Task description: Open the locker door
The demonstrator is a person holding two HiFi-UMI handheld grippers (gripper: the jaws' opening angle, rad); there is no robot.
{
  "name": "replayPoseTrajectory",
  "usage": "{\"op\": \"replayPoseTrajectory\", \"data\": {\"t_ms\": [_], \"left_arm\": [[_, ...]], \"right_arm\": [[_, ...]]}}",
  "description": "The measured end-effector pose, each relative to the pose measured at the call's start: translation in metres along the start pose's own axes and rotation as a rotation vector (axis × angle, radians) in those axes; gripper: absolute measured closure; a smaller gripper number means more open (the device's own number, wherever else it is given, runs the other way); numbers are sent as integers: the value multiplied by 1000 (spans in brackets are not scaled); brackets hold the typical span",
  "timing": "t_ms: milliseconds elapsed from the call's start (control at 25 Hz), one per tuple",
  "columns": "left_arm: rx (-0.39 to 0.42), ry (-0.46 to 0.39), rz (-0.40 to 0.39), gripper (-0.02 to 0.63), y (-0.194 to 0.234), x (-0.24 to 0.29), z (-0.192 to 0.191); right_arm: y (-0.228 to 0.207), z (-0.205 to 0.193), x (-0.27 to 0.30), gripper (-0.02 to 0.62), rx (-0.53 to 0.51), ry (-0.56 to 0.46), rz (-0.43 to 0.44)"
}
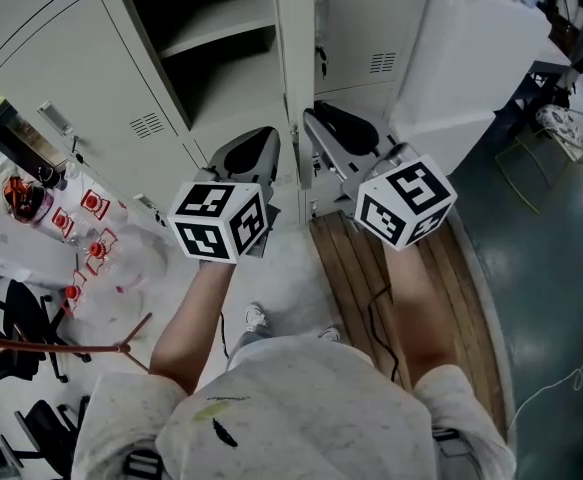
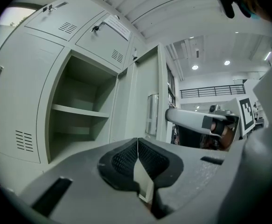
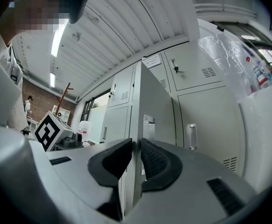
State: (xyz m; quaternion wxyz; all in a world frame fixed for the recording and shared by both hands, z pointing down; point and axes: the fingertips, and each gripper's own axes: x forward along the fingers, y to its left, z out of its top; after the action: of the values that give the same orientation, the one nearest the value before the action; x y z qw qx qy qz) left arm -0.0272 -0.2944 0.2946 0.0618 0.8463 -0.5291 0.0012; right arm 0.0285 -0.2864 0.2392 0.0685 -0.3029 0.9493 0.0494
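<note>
Right tongs [image 3: 135,146] cover the gripped edge of the open grey metal locker door [image 3: 150,97]; its white label [image 3: 148,121] is unreadable.

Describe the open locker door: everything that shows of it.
The locker door is a plain pale grey panel, painted metal by its look. It stands upright and is swung out, so its compartment, with one shelf inside, stands open. A small pale fitting sits on its face near the free edge. That edge stands between the jaws of the right gripper; whether the pads press on it cannot be told.
</note>
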Motion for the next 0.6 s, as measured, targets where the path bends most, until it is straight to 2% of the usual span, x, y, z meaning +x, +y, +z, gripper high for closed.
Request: {"op": "replayPoseTrajectory", "data": {"t_ms": [600], "left_arm": [[7,7,-39,597,-18,14,-3]], "right_arm": [[-43,2,-32,546,59,-13,-129]]}}
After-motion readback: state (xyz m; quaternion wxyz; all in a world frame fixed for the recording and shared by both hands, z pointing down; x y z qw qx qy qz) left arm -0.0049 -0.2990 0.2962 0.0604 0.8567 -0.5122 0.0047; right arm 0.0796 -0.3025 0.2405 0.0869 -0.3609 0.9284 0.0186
